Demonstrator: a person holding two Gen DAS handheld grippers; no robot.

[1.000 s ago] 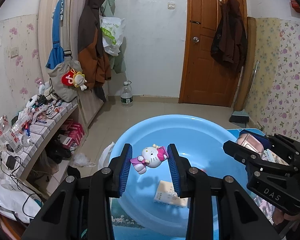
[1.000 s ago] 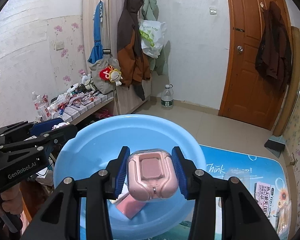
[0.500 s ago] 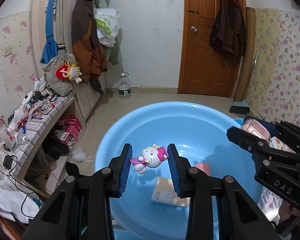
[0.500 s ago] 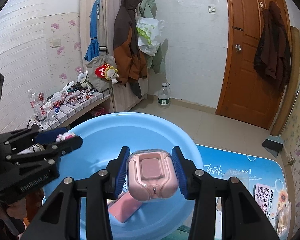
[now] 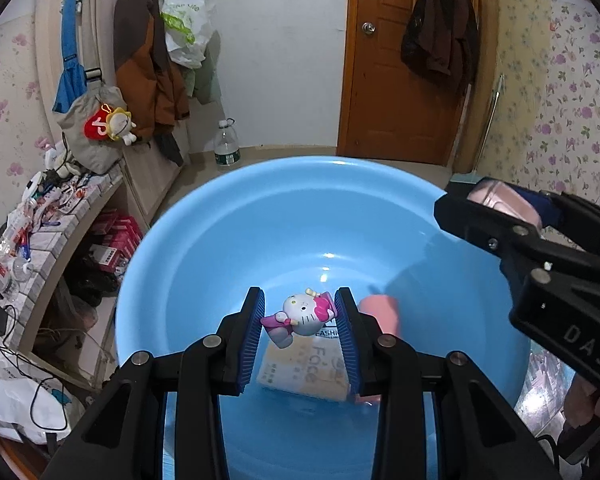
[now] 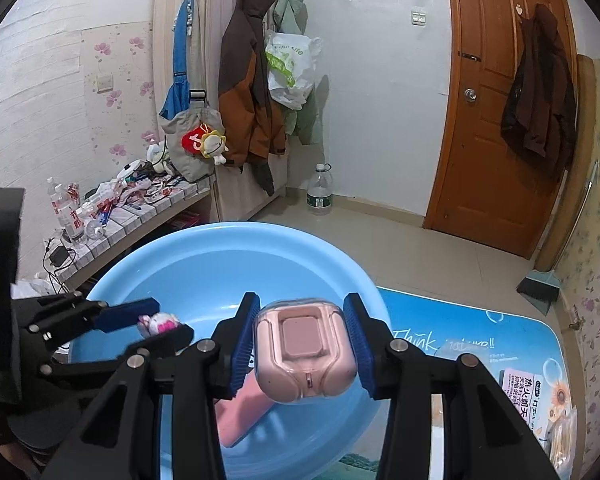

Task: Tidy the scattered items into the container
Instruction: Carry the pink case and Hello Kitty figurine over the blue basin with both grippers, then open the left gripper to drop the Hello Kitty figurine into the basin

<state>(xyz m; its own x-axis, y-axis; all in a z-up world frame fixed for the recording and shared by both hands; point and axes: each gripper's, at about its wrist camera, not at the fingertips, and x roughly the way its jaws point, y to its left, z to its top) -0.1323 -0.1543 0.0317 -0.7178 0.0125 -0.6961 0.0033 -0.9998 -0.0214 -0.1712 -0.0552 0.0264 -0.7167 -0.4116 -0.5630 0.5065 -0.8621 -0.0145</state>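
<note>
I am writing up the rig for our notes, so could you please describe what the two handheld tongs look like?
Both are matte black plastic with angular, faceted arms joined by silver rivets. Each finger carries a ribbed blue pad. The left tongs bear white "GenRobot.AI" lettering in the earlier right wrist view; the right tongs show "DAS" on the side. No cables or sleeves are visible.

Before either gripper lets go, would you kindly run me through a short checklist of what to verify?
1. Left gripper holds the cat figurine between its pads: ok.
2. Right gripper holds the pink earbud case: ok.
3. Figurine is over the blue basin, inside its rim: ok.
4. Earbud case is over the basin: ok.
5. Landing spot free: not ok, a tissue pack and a pink item lie below.
6. Height above the basin floor: cannot tell.
</note>
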